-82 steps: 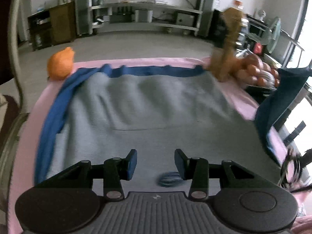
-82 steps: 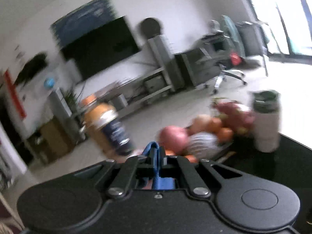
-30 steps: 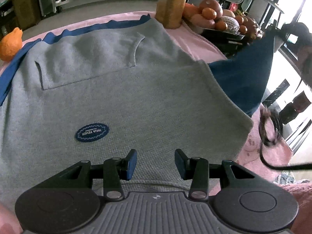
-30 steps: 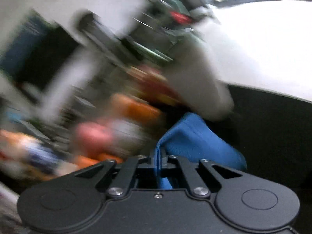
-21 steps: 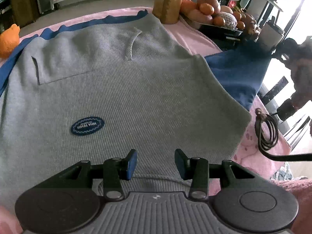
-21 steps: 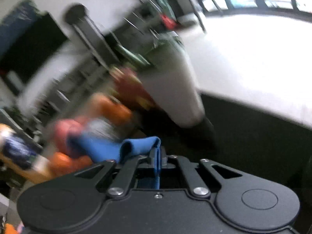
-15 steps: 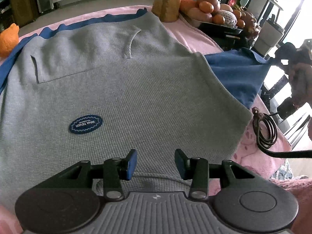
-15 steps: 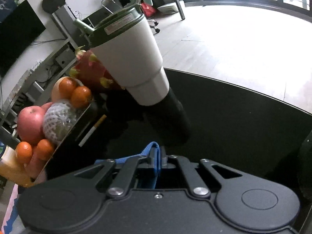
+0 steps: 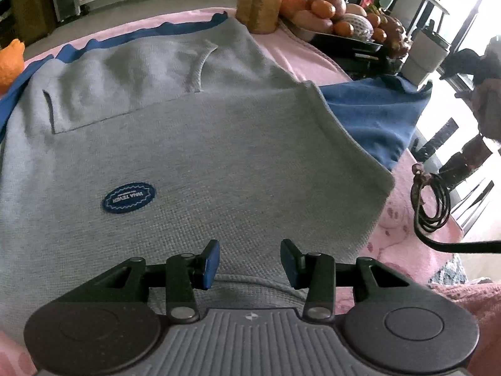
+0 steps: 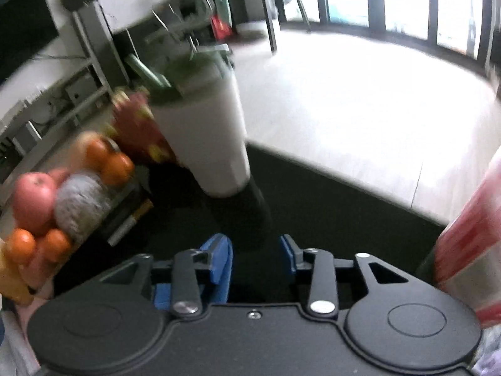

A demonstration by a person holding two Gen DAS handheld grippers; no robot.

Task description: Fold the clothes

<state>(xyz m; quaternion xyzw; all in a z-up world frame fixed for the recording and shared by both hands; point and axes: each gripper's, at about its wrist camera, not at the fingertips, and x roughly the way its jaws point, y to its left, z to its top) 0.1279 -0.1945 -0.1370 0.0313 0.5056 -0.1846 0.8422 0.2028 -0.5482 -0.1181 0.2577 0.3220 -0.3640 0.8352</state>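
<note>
From the left wrist view, your left gripper (image 9: 249,260) hangs low over the near hem of the grey sweater (image 9: 194,144), its fingers spread wide with nothing between them. The sweater lies flat on the pink blanket (image 9: 300,53) covering the counter, badge up, with its blue sleeve (image 9: 372,116) stretched out to the right toward the fruit tray (image 9: 347,42). A bottle (image 9: 258,0) stands just past the collar end, and a coiled black cable (image 9: 430,200) lies on the blanket near the sweater's right corner. Before you fold, settle the left fingers on the hem so the body stays pinned, and keep the sleeve's path away from the bottle and the cable.

From the right wrist view, your right gripper (image 10: 255,258) is opened wide above the dark counter (image 10: 328,206), close to the white tumbler (image 10: 203,138) and the fruit. A bit of blue shows beside the left finger; the picture is blurred, so it may be sleeve cloth or only the finger pad, and I cannot tell whether anything rests against it. Treat the sleeve as loose. Take it near the cuff with a full bite, lift only enough to clear the table, and carry it across the grey chest in one smooth arc, staying clear of the tumbler.
</note>
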